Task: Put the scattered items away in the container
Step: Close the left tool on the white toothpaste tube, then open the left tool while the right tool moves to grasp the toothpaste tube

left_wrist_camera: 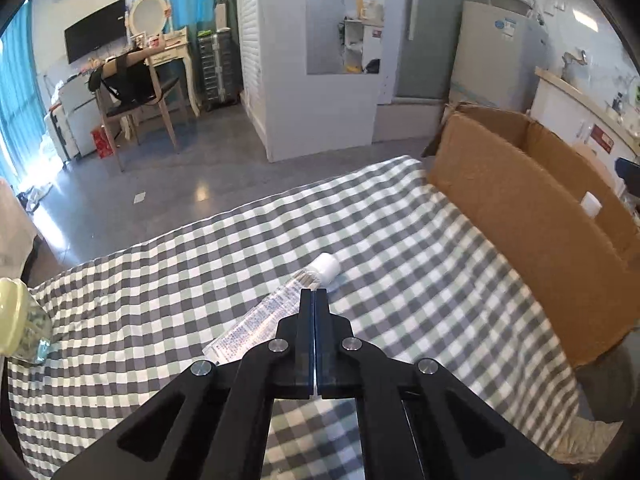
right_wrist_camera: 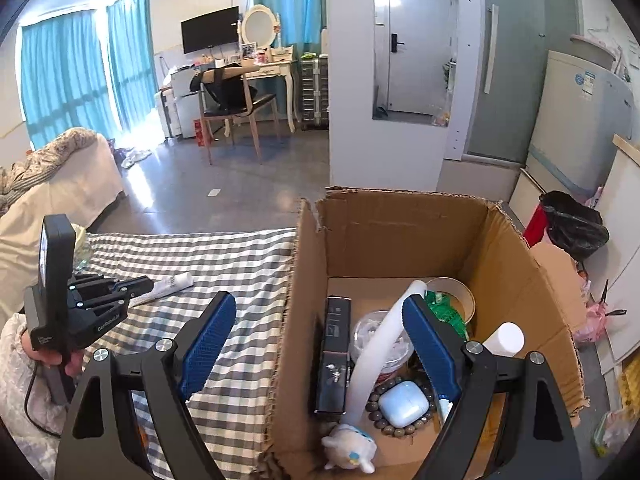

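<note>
The left gripper (left_wrist_camera: 315, 294), fingers pressed together and empty, is hovering over the tube (left_wrist_camera: 276, 312); next, spread them. The right gripper (right_wrist_camera: 318, 330), fingers wide, is straddling the box (right_wrist_camera: 298, 280) wall.

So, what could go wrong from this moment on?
The left gripper has its jaws shut above the tube; it seems not to hold it, so a lift may leave the tube on the checked cloth. The box is already crowded, so the tube may land on the earbud case.
</note>
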`<action>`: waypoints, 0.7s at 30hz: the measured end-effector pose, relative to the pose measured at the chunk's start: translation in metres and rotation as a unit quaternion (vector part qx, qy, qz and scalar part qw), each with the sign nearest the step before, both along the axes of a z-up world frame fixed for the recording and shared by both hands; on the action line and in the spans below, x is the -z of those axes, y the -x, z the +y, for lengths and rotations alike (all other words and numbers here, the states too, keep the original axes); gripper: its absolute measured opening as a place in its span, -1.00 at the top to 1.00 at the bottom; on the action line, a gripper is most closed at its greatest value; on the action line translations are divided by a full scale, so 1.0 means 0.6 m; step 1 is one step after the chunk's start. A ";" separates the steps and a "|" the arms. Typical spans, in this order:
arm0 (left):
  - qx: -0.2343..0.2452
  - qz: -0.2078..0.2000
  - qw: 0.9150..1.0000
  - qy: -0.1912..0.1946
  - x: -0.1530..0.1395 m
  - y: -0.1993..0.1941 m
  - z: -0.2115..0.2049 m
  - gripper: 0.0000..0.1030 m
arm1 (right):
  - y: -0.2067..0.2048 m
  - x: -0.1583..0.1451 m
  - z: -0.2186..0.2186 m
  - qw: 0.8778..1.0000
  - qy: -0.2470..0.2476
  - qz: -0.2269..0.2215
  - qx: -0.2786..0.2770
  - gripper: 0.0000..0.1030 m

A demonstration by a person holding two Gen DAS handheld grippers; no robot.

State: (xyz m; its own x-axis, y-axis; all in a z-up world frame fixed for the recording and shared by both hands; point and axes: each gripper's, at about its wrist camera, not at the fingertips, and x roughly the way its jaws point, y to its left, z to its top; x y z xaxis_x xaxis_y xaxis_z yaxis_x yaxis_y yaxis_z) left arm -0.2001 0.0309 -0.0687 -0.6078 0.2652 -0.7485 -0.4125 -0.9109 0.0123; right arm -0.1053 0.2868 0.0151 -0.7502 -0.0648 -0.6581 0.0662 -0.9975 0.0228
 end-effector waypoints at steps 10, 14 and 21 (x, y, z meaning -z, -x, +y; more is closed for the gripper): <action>0.015 0.015 1.000 0.018 -0.021 -0.017 -0.009 0.97 | -0.015 0.002 -0.028 1.000 0.004 -0.005 -0.027 -0.66; 0.000 0.005 0.999 0.036 0.001 -0.004 -0.027 0.08 | 0.000 0.010 -0.046 0.997 0.036 -0.025 -0.060 -0.66; -0.007 -0.009 1.000 0.012 0.035 0.008 -0.054 -0.45 | 0.076 0.034 -0.144 0.989 0.066 -0.061 -0.113 -0.66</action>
